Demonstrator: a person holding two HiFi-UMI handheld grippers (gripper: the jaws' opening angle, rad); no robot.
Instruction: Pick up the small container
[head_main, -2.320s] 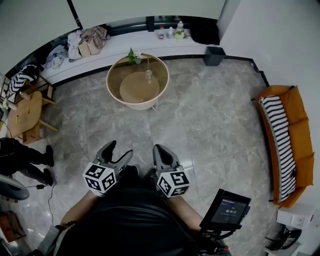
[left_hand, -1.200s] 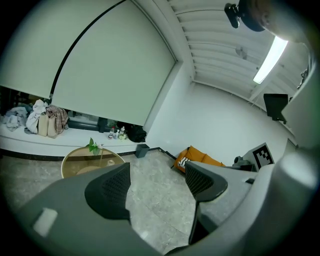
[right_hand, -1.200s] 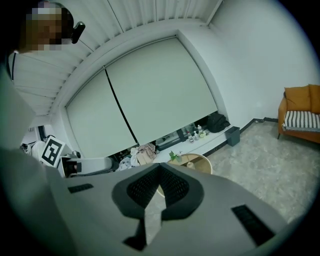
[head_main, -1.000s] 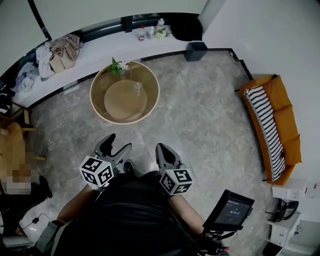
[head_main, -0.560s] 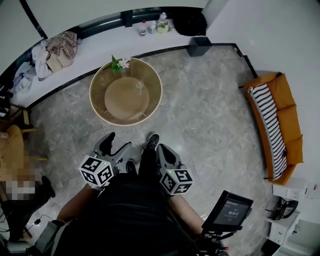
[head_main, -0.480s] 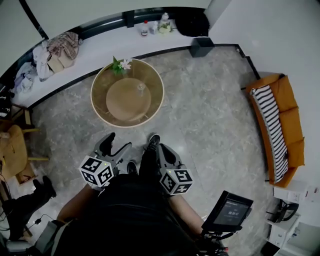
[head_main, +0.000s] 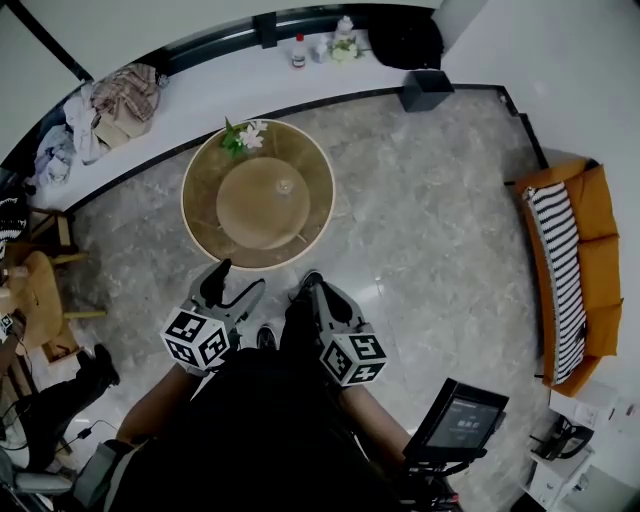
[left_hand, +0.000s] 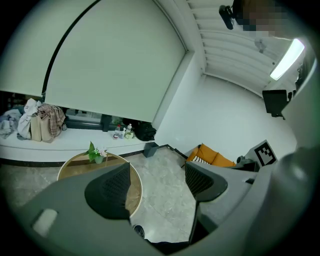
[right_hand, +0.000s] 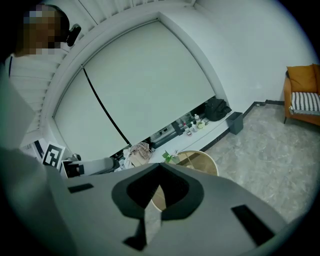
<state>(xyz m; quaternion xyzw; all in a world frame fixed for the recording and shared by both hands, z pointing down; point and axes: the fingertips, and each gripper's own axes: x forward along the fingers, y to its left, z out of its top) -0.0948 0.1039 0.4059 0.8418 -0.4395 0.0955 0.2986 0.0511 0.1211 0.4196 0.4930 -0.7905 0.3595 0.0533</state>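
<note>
Small container (head_main: 284, 186) on table (head_main: 205, 215); beyond fingers (head_main: 213, 284) (untouched)

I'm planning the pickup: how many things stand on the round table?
2: a potted plant at the round table's far rim, and the small container near its middle. Tiny clear items could escape notice.

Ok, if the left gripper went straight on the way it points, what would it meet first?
Probably the round table, at its near rim; the left gripper, jaws open and empty, aims there. Height is unclear, so it might pass over.
</note>
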